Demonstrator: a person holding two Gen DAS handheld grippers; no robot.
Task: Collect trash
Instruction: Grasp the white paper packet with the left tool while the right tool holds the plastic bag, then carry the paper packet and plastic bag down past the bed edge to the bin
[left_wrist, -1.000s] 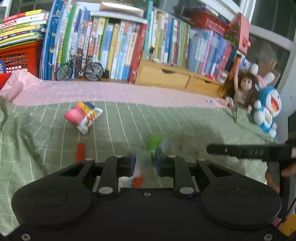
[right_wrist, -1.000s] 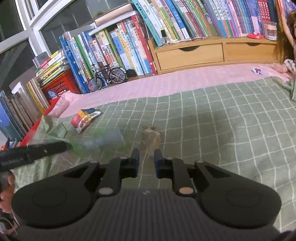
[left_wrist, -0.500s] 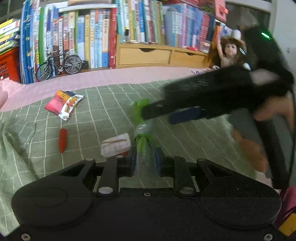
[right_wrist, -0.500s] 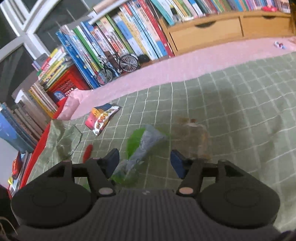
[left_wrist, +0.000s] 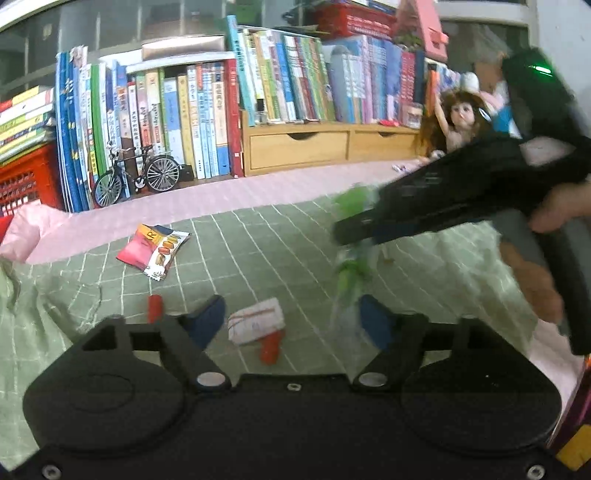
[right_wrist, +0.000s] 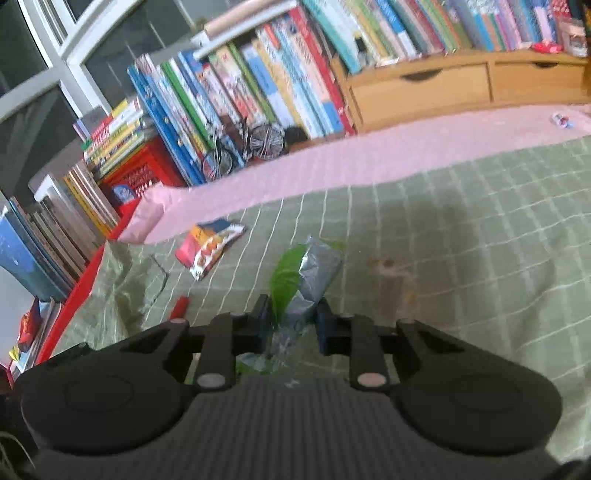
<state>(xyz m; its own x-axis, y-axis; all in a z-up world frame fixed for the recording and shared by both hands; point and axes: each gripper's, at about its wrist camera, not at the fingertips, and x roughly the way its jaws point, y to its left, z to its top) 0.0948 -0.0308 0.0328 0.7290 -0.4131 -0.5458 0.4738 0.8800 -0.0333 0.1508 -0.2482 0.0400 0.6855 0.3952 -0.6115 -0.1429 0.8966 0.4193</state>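
Observation:
A green and silver wrapper (right_wrist: 303, 273) sits between the pads of my right gripper (right_wrist: 291, 319), whose jaws are closing and pinch it. In the left wrist view the same wrapper (left_wrist: 351, 273) hangs from the right gripper (left_wrist: 343, 232), which a hand holds at the right. My left gripper (left_wrist: 291, 319) is opening, its jaws wide apart, and the wrapper's lower end dangles beside its right pad. On the green checked blanket (left_wrist: 258, 258) lie a pink snack packet (left_wrist: 155, 251), a white wrapper (left_wrist: 256, 320) and two small red pieces (left_wrist: 154, 308).
A faint clear wrapper (right_wrist: 391, 280) lies right of the held one. Behind the blanket run a pink sheet (left_wrist: 221, 195), a row of books (left_wrist: 184, 118), a model bicycle (left_wrist: 136, 177), wooden drawers (left_wrist: 299, 147), a doll (left_wrist: 458, 125) and a red crate (left_wrist: 22, 177).
The left jaws went from shut on the green wrapper to wide apart, letting it go. The right jaws, spread around it half a second ago, have closed on it.

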